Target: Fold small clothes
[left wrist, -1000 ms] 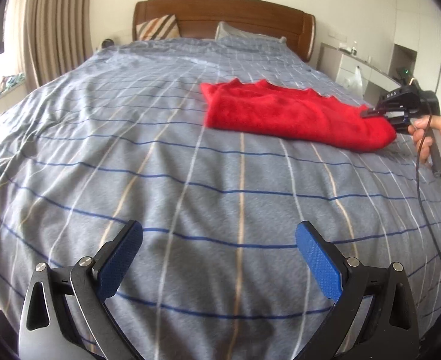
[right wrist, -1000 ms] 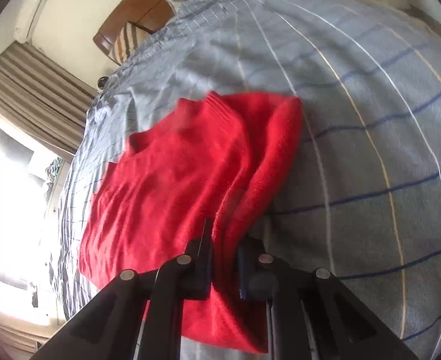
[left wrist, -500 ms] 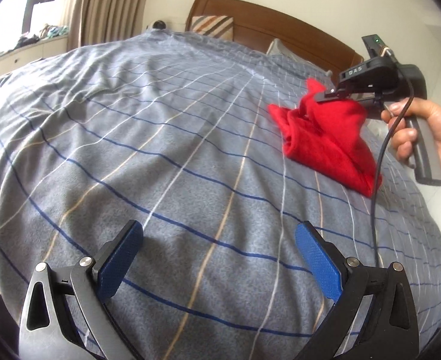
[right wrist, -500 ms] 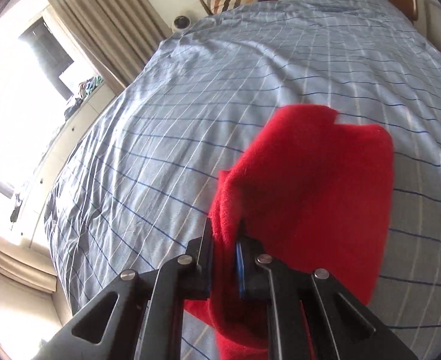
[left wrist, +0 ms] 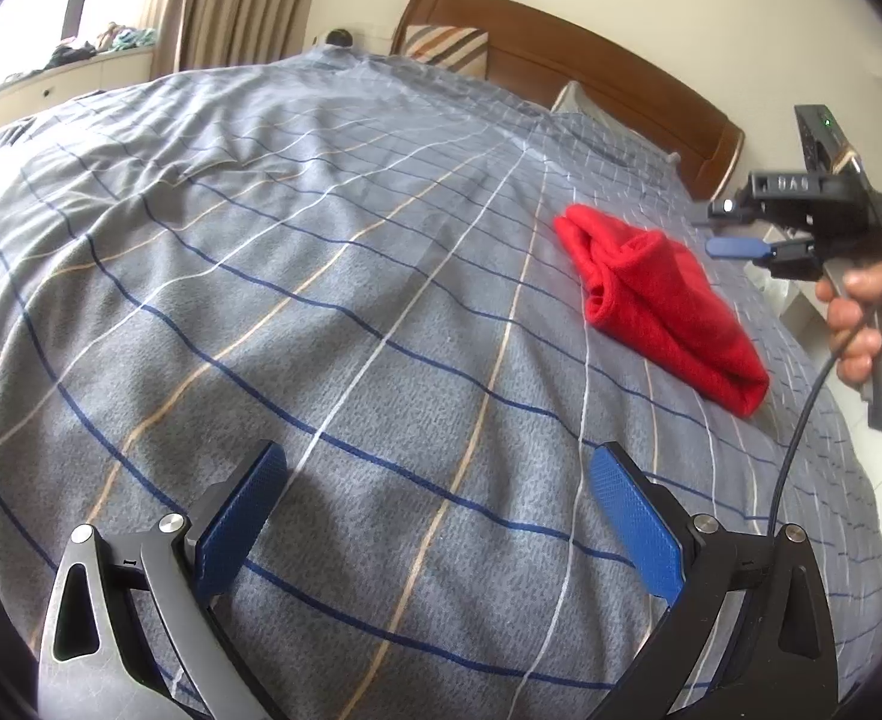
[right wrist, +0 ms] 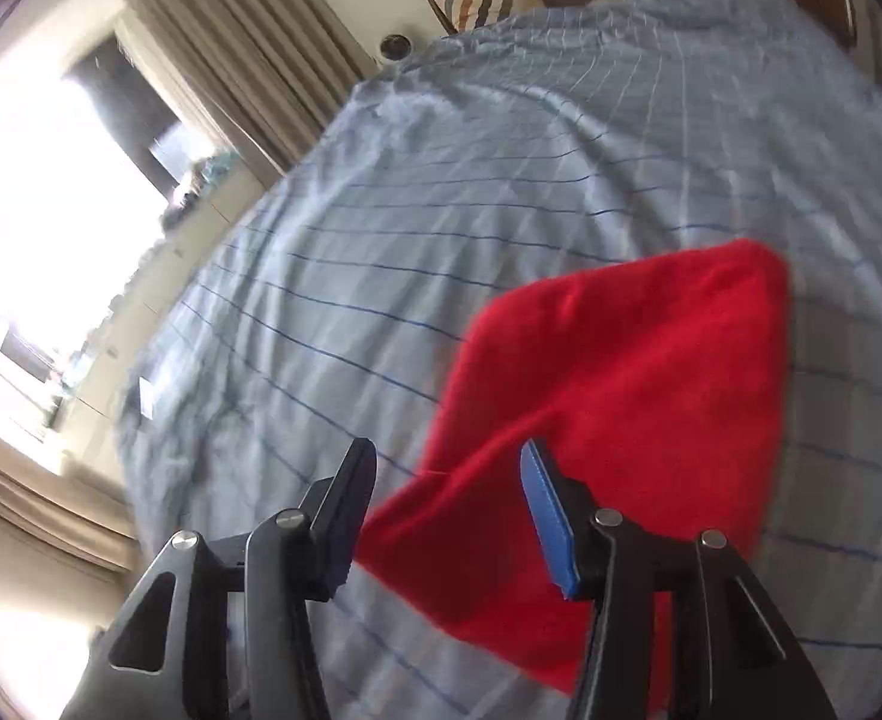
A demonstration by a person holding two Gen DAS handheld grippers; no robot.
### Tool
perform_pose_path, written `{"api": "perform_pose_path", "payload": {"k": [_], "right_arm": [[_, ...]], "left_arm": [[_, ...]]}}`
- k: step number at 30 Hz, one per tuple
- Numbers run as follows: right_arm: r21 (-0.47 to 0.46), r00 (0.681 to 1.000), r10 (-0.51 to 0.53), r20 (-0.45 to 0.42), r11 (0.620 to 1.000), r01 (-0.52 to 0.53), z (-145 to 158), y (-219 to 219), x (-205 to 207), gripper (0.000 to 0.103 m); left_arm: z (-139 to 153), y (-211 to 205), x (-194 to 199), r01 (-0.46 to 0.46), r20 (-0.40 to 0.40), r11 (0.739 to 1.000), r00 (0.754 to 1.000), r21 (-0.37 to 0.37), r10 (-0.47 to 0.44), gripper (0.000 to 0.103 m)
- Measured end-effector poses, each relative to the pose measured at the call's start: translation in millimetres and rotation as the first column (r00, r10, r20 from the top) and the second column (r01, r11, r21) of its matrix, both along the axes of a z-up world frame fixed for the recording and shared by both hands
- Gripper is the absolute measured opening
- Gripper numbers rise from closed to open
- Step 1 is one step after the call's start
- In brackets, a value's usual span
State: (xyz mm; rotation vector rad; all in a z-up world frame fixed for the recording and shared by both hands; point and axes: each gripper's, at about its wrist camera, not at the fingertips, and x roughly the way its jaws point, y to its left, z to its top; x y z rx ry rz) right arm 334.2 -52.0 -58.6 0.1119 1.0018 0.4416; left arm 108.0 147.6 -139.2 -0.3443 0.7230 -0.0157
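Observation:
A red knitted garment (left wrist: 657, 300) lies folded into a compact bundle on the right side of the bed's grey checked cover (left wrist: 321, 300). In the right wrist view the red garment (right wrist: 621, 384) lies just below and beyond the fingers. My right gripper (right wrist: 447, 480) hovers above its near edge with its jaws opening and nothing pressed between the blue pads. From the left wrist view the right gripper (left wrist: 735, 234) is held in a hand to the right of the garment. My left gripper (left wrist: 435, 516) stands open over bare cover, well short of the garment.
A wooden headboard (left wrist: 591, 54) and a striped pillow (left wrist: 447, 48) stand at the far end. Curtains (left wrist: 237, 0) and a window ledge run along the left. The right gripper's black cable (left wrist: 801, 420) hangs over the bed's right edge.
The right gripper carried one end of the red garment over onto the rest, folding it smaller, then let go as its jaws parted. The left gripper rolled and shifted, staying open.

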Motion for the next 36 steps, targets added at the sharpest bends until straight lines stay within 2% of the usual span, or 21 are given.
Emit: {"api": "perform_pose_path", "payload": {"k": [1, 2, 4, 6, 7, 9, 11, 14, 16, 19, 21, 24, 27, 30, 34, 36], "right_arm": [[-0.093, 0.999, 0.034, 0.013, 0.995, -0.033, -6, 7, -6, 0.042], [-0.139, 0.997, 0.073, 0.012, 0.988, -0.070, -13, 12, -10, 0.037], [-0.194, 0.990, 0.136, 0.036, 0.973, -0.127, -29, 29, -20, 0.036], [-0.195, 0.981, 0.170, 0.093, 0.969, -0.149, -44, 47, -28, 0.033], [-0.190, 0.980, 0.183, 0.081, 0.968, -0.165, -55, 56, -29, 0.028], [-0.216, 0.980, 0.200, 0.027, 0.958, -0.189, -76, 70, -29, 0.028], [-0.236, 0.974, 0.221, 0.051, 0.950, -0.203, -74, 74, -38, 0.027], [-0.159, 0.974, 0.222, 0.048, 0.964, -0.212, -52, 57, -51, 0.027], [-0.104, 0.977, 0.191, 0.093, 0.978, -0.181, -28, 28, -63, 0.027], [-0.061, 0.990, 0.072, 0.120, 0.996, -0.065, -12, -18, -75, 0.027], [-0.084, 0.995, 0.001, 0.099, 0.996, 0.007, -22, -42, -78, 0.027], [-0.116, 0.999, -0.031, -0.029, 0.993, 0.028, -69, -51, -80, 0.028], [-0.128, 0.998, -0.046, 0.038, 0.990, 0.051, -74, -45, -102, 0.028], [-0.074, 0.993, -0.096, 0.065, 0.992, 0.101, -66, -51, -128, 0.030], [-0.082, 0.985, -0.134, 0.111, 0.986, 0.143, -66, -60, -164, 0.053], [-0.070, 0.978, -0.162, 0.130, 0.983, 0.172, -68, -66, -181, 0.057]], "left_arm": [[0, -1, 0, 0.000, -0.001, 1.000, 1.000, 0.001, 0.000, 0.102], [-1, -1, 0, 0.001, -0.002, 1.000, 1.000, 0.004, -0.001, 0.102], [-2, -5, -1, 0.007, -0.004, 1.000, 1.000, 0.019, -0.007, 0.102], [-4, -10, -3, 0.016, -0.006, 0.999, 1.000, 0.046, -0.016, 0.102], [-4, -12, -3, 0.021, -0.007, 0.998, 1.000, 0.060, -0.021, 0.102], [-5, -14, -4, 0.029, -0.008, 0.996, 1.000, 0.084, -0.028, 0.102], [-5, -15, -5, 0.032, -0.011, 0.996, 0.999, 0.086, -0.031, 0.102], [-5, -13, -4, 0.039, -0.012, 0.997, 0.999, 0.066, -0.038, 0.102], [-4, -14, -3, 0.044, -0.015, 0.997, 0.999, 0.061, -0.043, 0.102], [-4, -16, -3, 0.050, -0.016, 0.997, 0.999, 0.057, -0.049, 0.102], [-4, -17, -3, 0.051, -0.018, 0.997, 0.999, 0.060, -0.050, 0.102], [-6, -21, -4, 0.053, -0.020, 0.995, 0.998, 0.081, -0.052, 0.102], [-7, -21, -7, 0.056, -0.020, 0.994, 0.998, 0.098, -0.054, 0.102], [-7, -25, -8, 0.061, -0.025, 0.990, 0.998, 0.124, -0.058, 0.102], [-9, -31, -8, 0.064, -0.038, 0.982, 0.998, 0.177, -0.058, 0.102], [-9, -35, -7, 0.069, -0.043, 0.977, 0.997, 0.202, -0.061, 0.102]]}}
